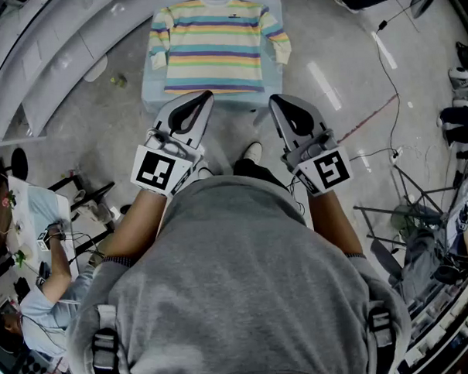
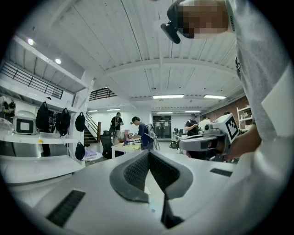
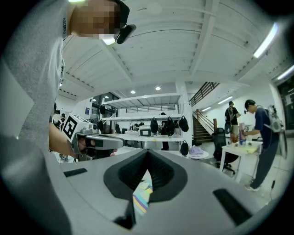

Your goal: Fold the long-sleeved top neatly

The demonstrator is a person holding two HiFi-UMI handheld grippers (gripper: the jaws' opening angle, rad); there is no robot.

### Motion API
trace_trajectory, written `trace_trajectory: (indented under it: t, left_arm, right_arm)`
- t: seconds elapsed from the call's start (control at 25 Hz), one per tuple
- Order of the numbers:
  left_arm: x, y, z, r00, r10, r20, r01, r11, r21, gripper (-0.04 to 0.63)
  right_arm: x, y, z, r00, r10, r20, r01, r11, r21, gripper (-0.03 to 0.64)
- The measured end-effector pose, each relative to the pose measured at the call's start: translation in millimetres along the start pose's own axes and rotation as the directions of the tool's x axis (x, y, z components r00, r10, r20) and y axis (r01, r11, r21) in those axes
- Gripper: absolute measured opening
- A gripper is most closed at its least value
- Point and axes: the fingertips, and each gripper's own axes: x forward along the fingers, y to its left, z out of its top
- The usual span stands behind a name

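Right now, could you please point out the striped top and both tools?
striped top (image 1: pixel 216 43), head view, middle of its chest.
left tool (image 1: pixel 205 96), head view, its closed tip.
right tool (image 1: pixel 276 100), head view, its closed tip.

You're in an open-plan lab or workshop, not a home. Bare polished floor (image 1: pixel 99 118) with cables (image 1: pixel 390 67) trailing over it, and tripod stands (image 1: pixel 401 210) on your right. White beamed ceiling (image 2: pixel 151 59) with strip lights (image 2: pixel 168 97), a mezzanine railing (image 2: pixel 27 78) and stairs (image 3: pixel 202 131). Open shelves (image 3: pixel 142 136) carry hanging black bags (image 3: pixel 169 126) and a small device. People (image 2: pixel 140 133) stand working at tables (image 2: pixel 121 148). Another person (image 1: pixel 38 307) sits at a bench (image 1: pixel 41 210) strewn with wires.
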Motion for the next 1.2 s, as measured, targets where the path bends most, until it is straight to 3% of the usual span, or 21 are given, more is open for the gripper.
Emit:
trace_trajectory:
  t: [0.44, 1.0, 1.2]
  left_arm:
    - [-63, -1, -7, 1.0, 0.002, -0.002, -0.002, 1.0, 0.008, 0.017]
    - [-83, -7, -6, 1.0, 0.013, 0.015, -0.013, 1.0, 0.001, 0.023]
    - [-79, -4, -8, 1.0, 0.008, 0.002, -0.008, 1.0, -0.006, 0.145]
  right_arm:
    - [4, 72, -4, 1.0, 0.011, -0.017, -0.011, 1.0, -0.026, 0.008]
    - [-5, 85, 2, 1.0, 0.016, -0.015, -0.016, 1.0, -0.022, 0.009]
    - [-2, 77, -1, 1.0, 0.022, -0.015, -0.022, 1.0, -0.013, 0.149]
